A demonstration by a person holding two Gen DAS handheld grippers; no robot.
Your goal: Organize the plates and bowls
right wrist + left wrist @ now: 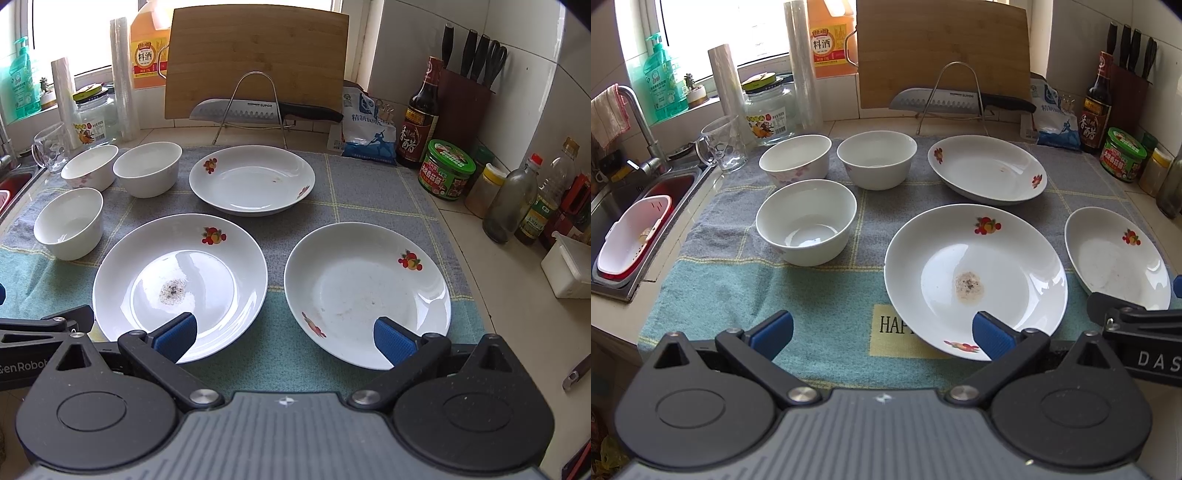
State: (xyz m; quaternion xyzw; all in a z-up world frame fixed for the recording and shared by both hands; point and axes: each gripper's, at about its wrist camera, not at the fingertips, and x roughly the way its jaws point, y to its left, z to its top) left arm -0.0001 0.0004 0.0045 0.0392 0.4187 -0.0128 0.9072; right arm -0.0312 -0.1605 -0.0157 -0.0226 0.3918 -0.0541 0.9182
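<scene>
Three white plates with fruit prints lie on a checked cloth: a near middle plate (975,280) (181,284) with a stain, a near right plate (1115,258) (365,291), and a far plate (986,170) (251,181). Three white bowls stand at the left: a near bowl (807,221) (70,223), a far left bowl (796,160) (90,166) and a far middle bowl (877,158) (147,170). My left gripper (882,332) is open and empty at the cloth's front edge. My right gripper (284,338) is open and empty between the two near plates.
A sink (624,221) with a white-red basket lies left. A cutting board (255,62), a knife on a wire rack (266,109), a glass mug (722,146), a jar (768,110), bottles (421,114) and a knife block (465,99) line the back and right.
</scene>
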